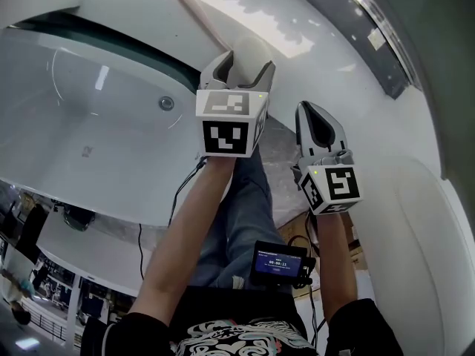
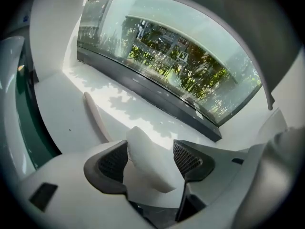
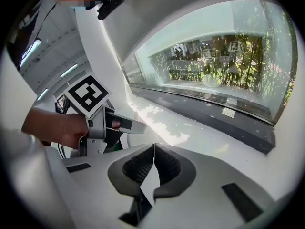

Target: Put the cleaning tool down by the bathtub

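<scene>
The cleaning tool has a long pinkish handle (image 1: pixel 199 17) that lies on the white ledge (image 1: pixel 312 58) behind the bathtub (image 1: pixel 82 136). In the left gripper view the handle (image 2: pixel 94 114) runs away to the left and the tool's white head (image 2: pixel 148 160) stands between the jaws. My left gripper (image 1: pixel 247 64) (image 2: pixel 151 151) is open; the head leans at the left pad, with a gap to the right pad. My right gripper (image 1: pixel 315 121) (image 3: pixel 152 168) hangs to the right of it, shut, with nothing in it.
The tub's drain (image 1: pixel 166 103) lies left of the left gripper. A dark window sill (image 2: pixel 157 97) and a curved window (image 2: pixel 190 75) bound the ledge's far side. A small screen device (image 1: pixel 278 262) hangs at the person's waist.
</scene>
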Motion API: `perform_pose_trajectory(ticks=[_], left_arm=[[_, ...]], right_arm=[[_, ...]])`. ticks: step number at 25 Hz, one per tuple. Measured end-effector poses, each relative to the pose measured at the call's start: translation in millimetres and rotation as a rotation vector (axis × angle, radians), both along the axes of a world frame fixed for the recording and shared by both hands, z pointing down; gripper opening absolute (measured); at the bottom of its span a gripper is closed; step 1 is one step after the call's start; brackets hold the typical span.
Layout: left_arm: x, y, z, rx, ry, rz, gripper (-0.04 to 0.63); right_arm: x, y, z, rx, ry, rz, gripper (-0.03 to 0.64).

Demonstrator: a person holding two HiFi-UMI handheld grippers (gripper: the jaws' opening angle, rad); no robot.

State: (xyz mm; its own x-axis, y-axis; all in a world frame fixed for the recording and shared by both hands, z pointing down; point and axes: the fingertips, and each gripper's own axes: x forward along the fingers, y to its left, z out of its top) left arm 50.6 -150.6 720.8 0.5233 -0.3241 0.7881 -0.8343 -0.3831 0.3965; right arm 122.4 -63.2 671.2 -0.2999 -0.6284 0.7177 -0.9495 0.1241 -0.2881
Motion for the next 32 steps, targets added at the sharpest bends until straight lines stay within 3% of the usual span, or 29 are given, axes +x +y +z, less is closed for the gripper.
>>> perform_pose_trajectory(ticks=[12, 25, 32], left_arm=[[-6, -6, -9, 0.016, -0.019, 0.022, 0.287], [-12, -9, -16, 0.019, 0.031, -0.05, 0.287], [-13, -7, -19, 0.016, 0.046, -0.043, 0.287]], right_arm=[[7, -13, 0, 0.006, -0.006, -0.013, 0.028], [-3, -18, -18, 0.012, 0.008, -0.016, 0.028], [-5, -22, -32, 0.042, 0.016, -0.011, 0.028]])
